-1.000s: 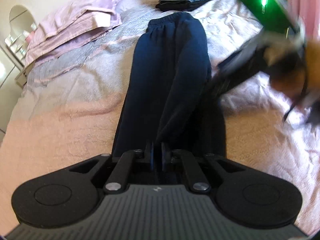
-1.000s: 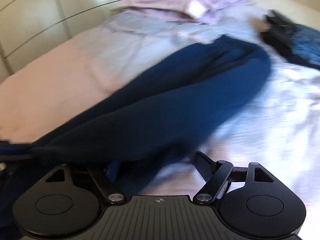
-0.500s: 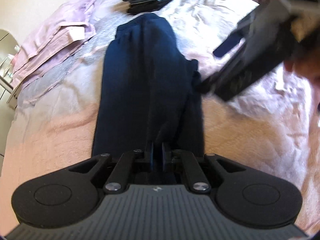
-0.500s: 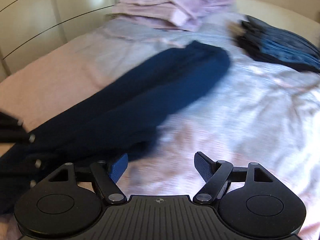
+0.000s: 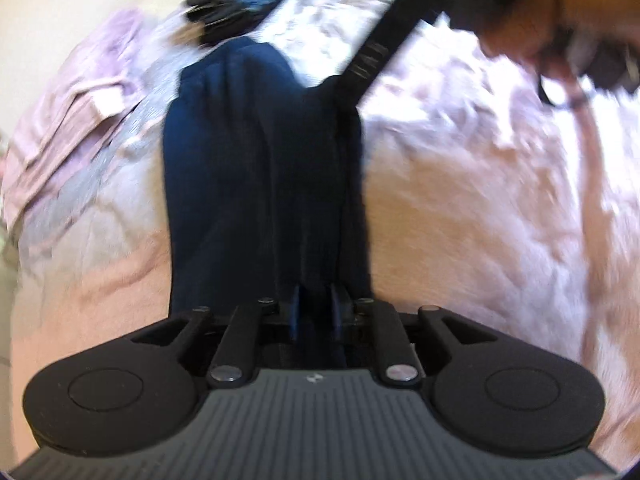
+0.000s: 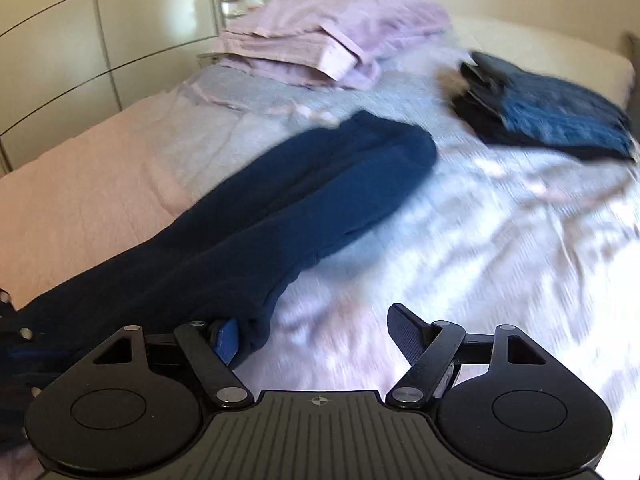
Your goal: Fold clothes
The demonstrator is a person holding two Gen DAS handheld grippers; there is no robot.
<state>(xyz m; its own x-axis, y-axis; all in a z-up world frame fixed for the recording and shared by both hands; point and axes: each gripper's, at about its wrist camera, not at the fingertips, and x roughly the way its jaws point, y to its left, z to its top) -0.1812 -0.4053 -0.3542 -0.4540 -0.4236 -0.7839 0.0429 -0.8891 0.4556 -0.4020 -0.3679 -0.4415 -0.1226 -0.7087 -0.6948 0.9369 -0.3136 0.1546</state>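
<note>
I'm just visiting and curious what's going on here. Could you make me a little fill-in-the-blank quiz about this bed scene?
1. The long navy garment stretched across the bed is a pair of ____.
2. The left tongs have ____ fabric between their pads.
3. The right tongs stand wide ____.
4. The folded bedding at the head of the bed is coloured ____.

Missing words: trousers; navy; open; lilac
</note>
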